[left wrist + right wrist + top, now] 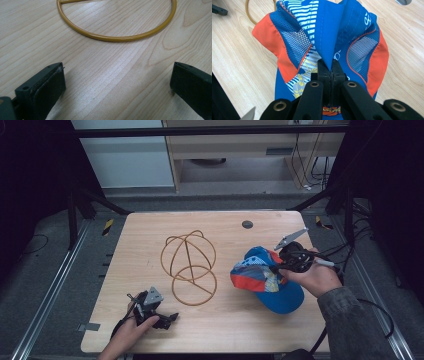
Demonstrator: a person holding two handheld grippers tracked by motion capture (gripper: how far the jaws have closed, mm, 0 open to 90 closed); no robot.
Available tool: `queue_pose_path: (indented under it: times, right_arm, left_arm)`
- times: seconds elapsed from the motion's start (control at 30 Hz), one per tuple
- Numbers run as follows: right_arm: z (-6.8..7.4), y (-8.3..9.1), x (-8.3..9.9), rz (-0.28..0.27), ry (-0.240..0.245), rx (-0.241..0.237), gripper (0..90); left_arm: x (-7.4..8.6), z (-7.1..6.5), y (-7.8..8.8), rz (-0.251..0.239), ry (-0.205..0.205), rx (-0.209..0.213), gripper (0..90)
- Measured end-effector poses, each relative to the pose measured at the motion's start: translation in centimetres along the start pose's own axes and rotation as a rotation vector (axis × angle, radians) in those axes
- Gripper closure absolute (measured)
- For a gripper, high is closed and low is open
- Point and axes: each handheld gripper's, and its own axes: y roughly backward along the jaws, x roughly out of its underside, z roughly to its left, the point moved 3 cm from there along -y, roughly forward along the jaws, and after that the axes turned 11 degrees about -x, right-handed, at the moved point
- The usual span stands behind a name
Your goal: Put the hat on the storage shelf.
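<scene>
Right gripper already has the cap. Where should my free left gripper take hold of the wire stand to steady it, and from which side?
Probably the base ring of the wire stand, at its near edge. It lies flat on the table directly ahead of the open left gripper, so come in low from the person's side. The rod is thin, so the jaws must close almost fully.

You're working in a lab recording cell: a plain wooden table sits inside a dark metal frame, aluminium rails run along the grey carpeted floor, and loose cables hang behind near pale cabinets.
</scene>
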Motion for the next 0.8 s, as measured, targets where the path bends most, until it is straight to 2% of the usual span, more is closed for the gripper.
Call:
queue_pose_path:
  times: [0.8]
  right_arm:
    - [1.3, 3.7, -2.2, -0.018, 0.061, 0.018, 89.6]
  left_arm:
    - [0.0, 0.0, 0.0, -0.002, 0.005, -0.005, 0.0]
